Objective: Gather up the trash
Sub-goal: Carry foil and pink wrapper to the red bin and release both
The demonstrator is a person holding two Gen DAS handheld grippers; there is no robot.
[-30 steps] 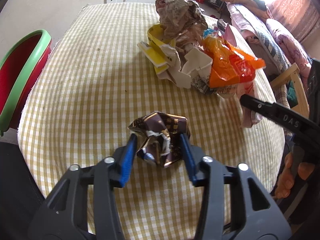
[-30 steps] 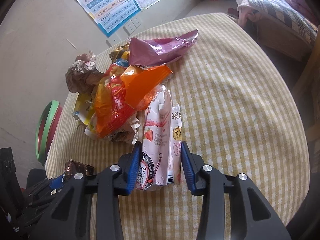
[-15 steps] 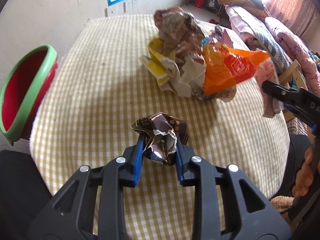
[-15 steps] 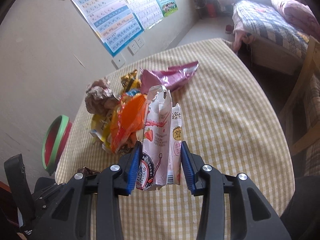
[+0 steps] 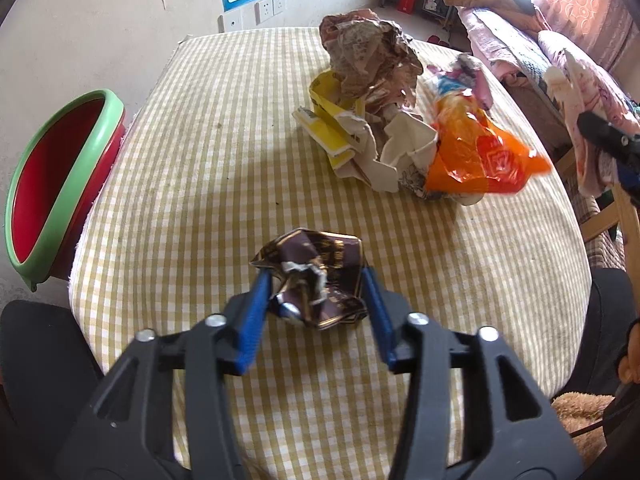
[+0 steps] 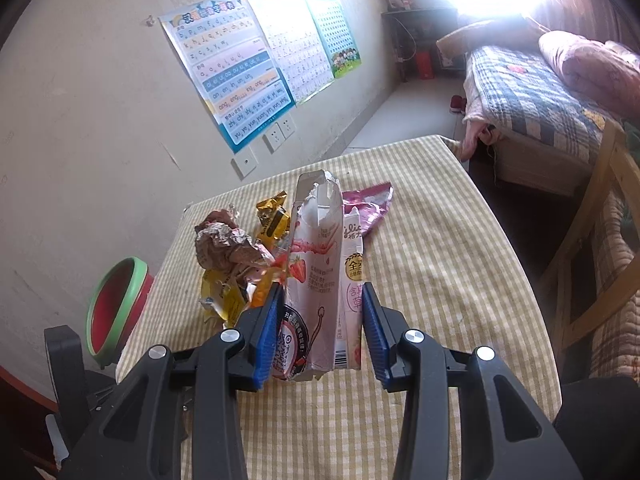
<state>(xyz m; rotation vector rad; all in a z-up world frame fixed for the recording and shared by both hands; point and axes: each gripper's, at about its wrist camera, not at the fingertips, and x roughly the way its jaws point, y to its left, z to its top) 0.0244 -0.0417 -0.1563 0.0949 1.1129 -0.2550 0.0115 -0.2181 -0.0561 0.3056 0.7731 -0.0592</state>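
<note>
A crumpled brown-and-gold wrapper (image 5: 320,280) lies on the checked tablecloth (image 5: 200,140) between the blue pads of my left gripper (image 5: 314,276). Its jaws are opening, and the pads stand at the wrapper's sides without squeezing it. My right gripper (image 6: 320,292) is shut on a torn pink strawberry carton (image 6: 320,260), held upright above the table. In the left wrist view that carton (image 5: 576,92) hangs at the far right. The trash pile holds crumpled brown paper (image 5: 368,56), a yellow wrapper (image 5: 332,120) and an orange bag (image 5: 476,156).
A red bin with a green rim (image 5: 52,184) stands off the table's left edge, also the bin (image 6: 116,312) in the right wrist view. A purple bag (image 6: 368,208) and a gold wrapper (image 6: 272,220) lie behind the pile. A wooden chair (image 6: 592,240) and a bed (image 6: 532,100) are to the right.
My left jaws squeezed in on the brown wrapper, then spread apart again. My right gripper rose with the pink carton, lifting it clear of the pile; the orange bag dropped back.
</note>
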